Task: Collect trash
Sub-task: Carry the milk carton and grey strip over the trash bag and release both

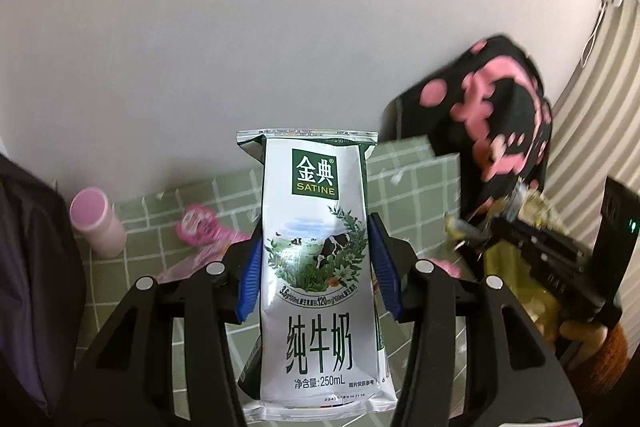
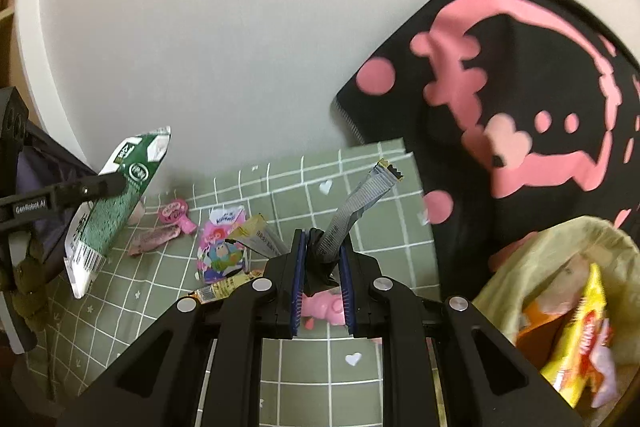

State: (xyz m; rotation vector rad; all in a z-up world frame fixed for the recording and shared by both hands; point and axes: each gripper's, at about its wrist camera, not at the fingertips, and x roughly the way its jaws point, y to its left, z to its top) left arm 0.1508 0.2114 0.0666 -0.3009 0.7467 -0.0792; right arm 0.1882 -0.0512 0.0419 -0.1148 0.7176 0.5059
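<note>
My left gripper [image 1: 315, 263] is shut on a white and green Satine milk pouch [image 1: 316, 267] and holds it upright above the green checked tablecloth [image 1: 416, 187]. The pouch also shows in the right wrist view [image 2: 116, 203], held at the left. My right gripper [image 2: 322, 281] is shut on a crumpled grey and black wrapper strip [image 2: 354, 207] that sticks up past the fingertips. It shows blurred in the left wrist view [image 1: 516, 223]. A light bag [image 2: 560, 259] at the lower right holds yellow and orange snack packets [image 2: 580, 339].
On the cloth lie a pink cartoon packet [image 2: 220, 247], a pink round wrapper [image 2: 176, 213], small gold wrappers [image 2: 224, 289] and a pink piece [image 2: 322, 307] under my right gripper. A pink bottle [image 1: 98, 223] stands at left. A black and pink cloth [image 2: 500, 99] hangs at right. A white wall stands behind.
</note>
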